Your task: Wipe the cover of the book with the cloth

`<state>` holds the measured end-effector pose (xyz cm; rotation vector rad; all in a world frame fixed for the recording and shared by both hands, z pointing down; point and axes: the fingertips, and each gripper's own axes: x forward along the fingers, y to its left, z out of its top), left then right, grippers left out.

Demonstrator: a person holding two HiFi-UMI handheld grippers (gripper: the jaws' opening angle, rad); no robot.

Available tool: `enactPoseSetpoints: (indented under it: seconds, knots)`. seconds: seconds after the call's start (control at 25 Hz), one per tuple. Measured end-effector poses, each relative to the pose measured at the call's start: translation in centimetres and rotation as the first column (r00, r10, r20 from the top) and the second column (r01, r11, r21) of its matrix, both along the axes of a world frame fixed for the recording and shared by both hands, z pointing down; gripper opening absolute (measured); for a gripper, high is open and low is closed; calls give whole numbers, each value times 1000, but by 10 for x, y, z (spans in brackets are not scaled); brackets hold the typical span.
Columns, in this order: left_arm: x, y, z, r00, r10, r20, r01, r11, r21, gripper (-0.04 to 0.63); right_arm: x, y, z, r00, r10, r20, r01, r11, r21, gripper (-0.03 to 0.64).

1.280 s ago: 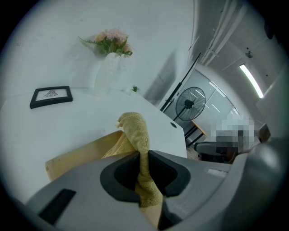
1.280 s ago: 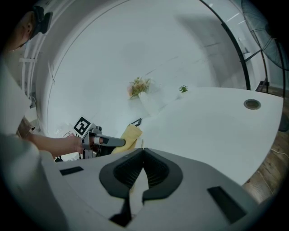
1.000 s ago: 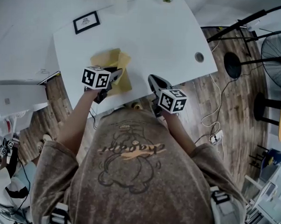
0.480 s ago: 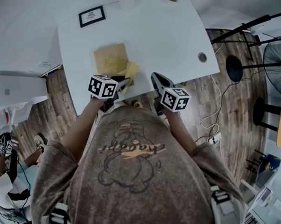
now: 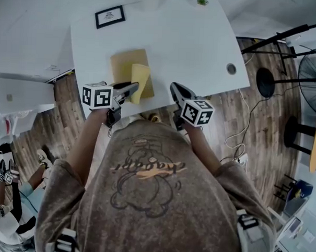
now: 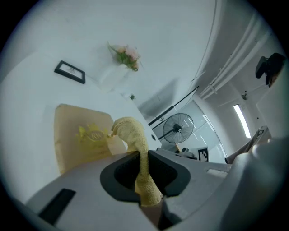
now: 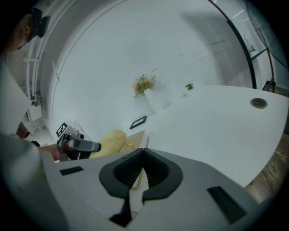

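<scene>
The book [image 5: 126, 64] lies flat on the tabletop [image 5: 188, 40], at about 11 o'clock from the person and near the front edge. The cloth [image 5: 140, 81] drapes over its 4 o'clock corner, one end pinched in the closed left gripper [image 5: 129, 88]. The right gripper [image 5: 174, 88], jaws together and empty, steadies nothing, so a stroke could shove the book along or tug the cloth loose. The left gripper hides the book's near edge, and the cover print is unreadable.

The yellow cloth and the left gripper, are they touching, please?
Touching. The left gripper view shows the yellow cloth pinched between the closed jaws of the left gripper.
</scene>
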<state>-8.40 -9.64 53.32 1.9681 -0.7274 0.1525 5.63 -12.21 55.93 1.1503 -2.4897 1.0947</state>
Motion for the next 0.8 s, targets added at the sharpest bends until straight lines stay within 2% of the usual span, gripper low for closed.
enactPoseSetpoints:
  seconds: [0.12, 0.24, 0.4, 0.52, 0.64, 0.8]
  knots:
    - [-42, -19, -7, 995, -95, 20, 95, 995, 21, 49, -9, -1, -1, 1000, -15, 0, 15, 1000, 3, -2]
    - [-85, -37, -7, 980, -190, 56, 188, 981, 43, 49, -13, -3, -1, 1000, -20, 3, 20, 1000, 6, -2]
    - [-136, -58, 5, 944, -296, 146, 292, 955, 49, 49, -15, -7, -2, 1000, -19, 2, 19, 1000, 9, -2]
    - [-160, -71, 14, 914, -348, 210, 345, 937, 53, 49, -16, -10, -2, 1000, -17, 1, 17, 1000, 11, -2]
    - [-166, -81, 20, 896, -363, 255, 359, 931, 64, 49, -15, -12, -2, 1000, -9, 0, 9, 1000, 11, -2]
    - [-148, -85, 33, 909, -294, 294, 296, 954, 39, 49, -11, -12, -2, 1000, 7, -1, -7, 1000, 10, -2]
